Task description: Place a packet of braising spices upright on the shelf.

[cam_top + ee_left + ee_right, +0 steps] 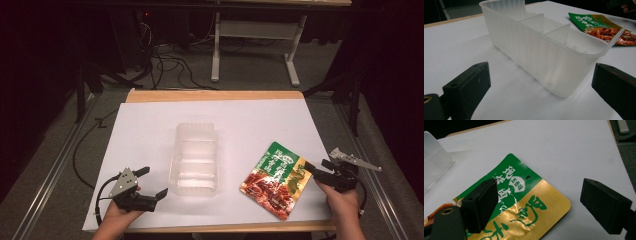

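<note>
Snack packet lies flat on the white table, just ahead of the right gripper, its gold corner nearest the jaws. From the right gripper view the packet sits under and between the spread jaws, one jaw hanging over the green print, the other out past the packet's edge over bare table; nothing pinched yet.

Handling guess: light, thin foil pouch, floppy, glossy so likely slippery, and lying flat means little edge to get under. Best grab looks like the near gold corner or the sealed side edge, where the film is flat and stiffer; squeezing the filled middle could crush the contents.

Left gripper also has its jaws spread and holds nothing; the clear plastic tray stands just ahead of it, near end wall facing the jaws, not touching. The tray sits between the two grippers, packet just beside it on the right gripper's side.
</note>
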{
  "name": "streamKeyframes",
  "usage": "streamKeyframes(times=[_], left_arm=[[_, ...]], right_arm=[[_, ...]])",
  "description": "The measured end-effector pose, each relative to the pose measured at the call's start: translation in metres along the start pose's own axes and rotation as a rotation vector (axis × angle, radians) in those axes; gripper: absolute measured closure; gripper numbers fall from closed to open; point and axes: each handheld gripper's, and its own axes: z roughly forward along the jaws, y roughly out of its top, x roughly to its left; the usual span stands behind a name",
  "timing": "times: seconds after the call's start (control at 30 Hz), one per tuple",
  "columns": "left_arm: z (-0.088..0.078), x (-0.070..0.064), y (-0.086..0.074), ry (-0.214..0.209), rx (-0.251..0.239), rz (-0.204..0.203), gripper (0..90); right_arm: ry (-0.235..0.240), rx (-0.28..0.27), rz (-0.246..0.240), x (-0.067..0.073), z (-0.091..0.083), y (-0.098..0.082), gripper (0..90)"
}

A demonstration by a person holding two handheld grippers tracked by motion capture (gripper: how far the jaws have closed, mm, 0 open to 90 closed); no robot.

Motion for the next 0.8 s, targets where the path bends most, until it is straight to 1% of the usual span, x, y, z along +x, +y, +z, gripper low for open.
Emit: streamKeyframes(times=[0.03,0.07,0.1,0.17,0.2,0.23,0.3,0.4,0.43,0.5,0.57,0.6,0.63,0.67,0.7,0.8], left_arm=[[-0.001,0.000,-0.001,0.002,0.007,0.001,2.6],[-0.001,0.000,-0.001,0.002,0.007,0.001,2.6],[-0.002,0.000,-0.002,0.004,0.006,-0.003,2.8],[-0.003,0.001,-0.005,0.007,0.013,-0.013,2.8],[-0.004,0.001,-0.006,0.010,0.012,-0.018,2.8],[-0.006,0.001,-0.007,0.016,0.012,-0.027,2.8],[-0.007,0.001,-0.008,0.023,0.012,-0.029,2.8],[-0.010,0.001,-0.009,0.030,0.015,-0.031,2.7],[-0.011,0.001,-0.009,0.032,0.018,-0.031,2.7],[-0.013,0.001,-0.010,0.039,0.016,-0.036,2.7],[-0.015,0.001,-0.010,0.041,0.015,-0.038,2.7],[-0.015,0.000,-0.011,0.042,0.015,-0.038,2.7],[-0.016,0.000,-0.011,0.043,0.017,-0.035,2.7],[-0.016,0.000,-0.011,0.043,0.017,-0.035,2.7],[-0.017,0.000,-0.012,0.041,0.015,-0.035,2.7],[-0.018,0.001,-0.012,0.042,0.013,-0.037,2.8]], right_arm=[[0.002,0.010,0.014,-0.001,0.003,0.000,15.6],[0.002,0.010,0.014,-0.001,0.003,0.000,15.6],[0.006,0.025,0.027,0.000,0.004,0.001,16.1],[0.008,0.026,0.020,0.000,0.005,0.002,16.1],[0.003,0.032,0.029,0.001,0.006,0.003,16.0],[0.009,0.035,0.044,0.000,0.007,0.005,15.2],[0.004,0.040,0.052,0.000,0.008,0.005,14.8],[-0.003,0.054,0.076,-0.003,0.011,0.007,13.9],[-0.002,0.060,0.077,-0.005,0.013,0.007,13.7],[-0.008,0.075,0.099,-0.007,0.015,0.007,13.4],[-0.003,0.092,0.127,-0.011,0.019,0.006,13.2],[-0.003,0.092,0.127,-0.011,0.019,0.006,13.2],[0.001,0.109,0.123,-0.011,0.022,0.006,13.0],[0.001,0.109,0.123,-0.011,0.022,0.006,13.0],[0.000,0.121,0.125,-0.010,0.024,0.005,13.1],[0.004,0.129,0.133,-0.010,0.026,0.005,13.6]])
